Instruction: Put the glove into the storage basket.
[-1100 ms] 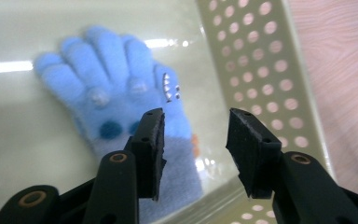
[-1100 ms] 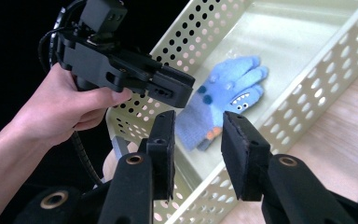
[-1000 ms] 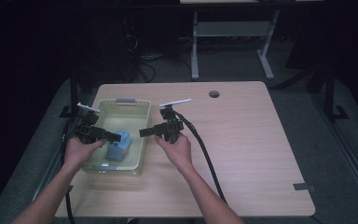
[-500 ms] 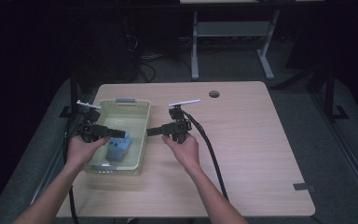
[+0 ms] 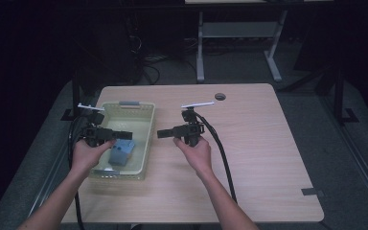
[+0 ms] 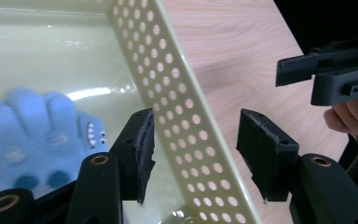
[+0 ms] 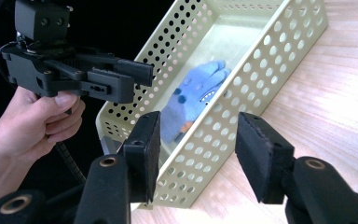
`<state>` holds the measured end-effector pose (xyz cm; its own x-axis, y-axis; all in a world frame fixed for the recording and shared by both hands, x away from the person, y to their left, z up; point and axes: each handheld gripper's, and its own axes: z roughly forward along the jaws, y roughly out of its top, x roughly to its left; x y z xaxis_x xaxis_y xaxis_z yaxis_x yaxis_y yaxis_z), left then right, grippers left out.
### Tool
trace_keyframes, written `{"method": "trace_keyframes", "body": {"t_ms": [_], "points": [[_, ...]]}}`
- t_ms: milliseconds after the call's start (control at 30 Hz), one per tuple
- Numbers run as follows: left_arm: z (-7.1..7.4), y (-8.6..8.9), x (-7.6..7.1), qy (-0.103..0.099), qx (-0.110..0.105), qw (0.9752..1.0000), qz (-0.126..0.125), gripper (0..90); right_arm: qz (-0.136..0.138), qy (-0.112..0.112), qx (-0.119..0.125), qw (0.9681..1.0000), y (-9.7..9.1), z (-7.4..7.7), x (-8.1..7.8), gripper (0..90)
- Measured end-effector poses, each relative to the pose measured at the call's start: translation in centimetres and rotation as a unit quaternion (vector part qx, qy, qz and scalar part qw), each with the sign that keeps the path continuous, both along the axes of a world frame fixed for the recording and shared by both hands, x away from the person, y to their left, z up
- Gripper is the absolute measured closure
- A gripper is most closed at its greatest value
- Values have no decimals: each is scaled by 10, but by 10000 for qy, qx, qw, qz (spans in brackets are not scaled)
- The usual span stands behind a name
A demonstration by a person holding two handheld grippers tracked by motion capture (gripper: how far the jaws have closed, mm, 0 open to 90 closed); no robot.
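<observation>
Inside perforated plastic basket (image 5: 146,139) lies fuzzy blue glove (image 5: 121,152).

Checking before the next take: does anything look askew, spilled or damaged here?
Nothing stands out. The blue plush toy lies inside the basket, which sits flat on the table.

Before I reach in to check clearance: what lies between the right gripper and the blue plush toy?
In the right gripper view, the basket's perforated wall separates the right gripper from the blue plush toy.

Both grippers drew apart from the yellow basket (image 5: 146,125): the left gripper (image 5: 123,136) and right gripper (image 5: 164,133) pulled outward, jaws opening with nothing between them.
</observation>
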<state>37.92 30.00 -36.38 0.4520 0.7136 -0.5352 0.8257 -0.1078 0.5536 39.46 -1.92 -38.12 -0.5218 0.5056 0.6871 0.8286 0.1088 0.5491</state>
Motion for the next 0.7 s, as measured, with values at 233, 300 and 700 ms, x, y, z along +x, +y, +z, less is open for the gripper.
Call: {"method": "trace_keyframes", "body": {"t_ms": [233,300,700], "points": [[5,-8,-3,-154,-155,9998,7,449,-37,2,-58,10000,-12,1,0,451],[7,-10,-4,-200,-153,9997,-6,445,-73,16,-64,10000,-16,1,0,437],[8,-19,-4,-291,-267,9992,-50,421,-264,94,44,9996,-38,-2,0,390]]}}
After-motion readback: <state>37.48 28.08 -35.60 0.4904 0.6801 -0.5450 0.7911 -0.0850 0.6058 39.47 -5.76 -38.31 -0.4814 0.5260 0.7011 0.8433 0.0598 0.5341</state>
